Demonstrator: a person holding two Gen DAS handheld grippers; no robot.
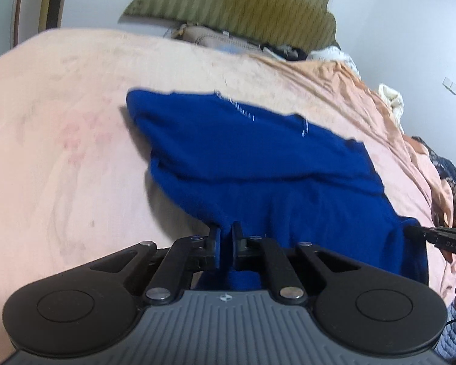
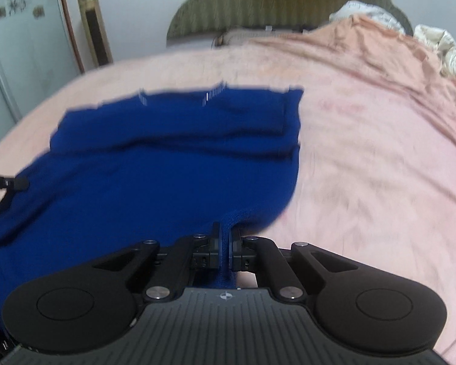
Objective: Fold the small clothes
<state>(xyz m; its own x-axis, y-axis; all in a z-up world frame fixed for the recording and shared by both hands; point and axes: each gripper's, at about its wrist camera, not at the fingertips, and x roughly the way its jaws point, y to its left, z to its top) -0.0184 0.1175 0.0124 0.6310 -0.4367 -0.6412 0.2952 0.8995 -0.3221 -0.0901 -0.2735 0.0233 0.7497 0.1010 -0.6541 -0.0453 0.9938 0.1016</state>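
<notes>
A blue knit garment (image 1: 258, 164) lies on the pink bedsheet (image 1: 60, 140), its near edge lifted. My left gripper (image 1: 226, 231) is shut on the garment's near left corner. My right gripper (image 2: 226, 231) is shut on the near right corner of the garment (image 2: 167, 167), with blue fabric bunched between its pads. The right gripper's tip shows at the right edge of the left wrist view (image 1: 434, 234). The left gripper's tip shows at the left edge of the right wrist view (image 2: 9, 182). The far edge of the garment rests on the bed. Both views are motion-blurred.
A green padded headboard (image 1: 237, 3) stands at the far end of the bed. Crumpled bedding and clothes (image 1: 392, 100) lie along the bed's right side. A white cabinet (image 2: 15, 45) and a tall gold heater (image 2: 94, 24) stand left of the bed.
</notes>
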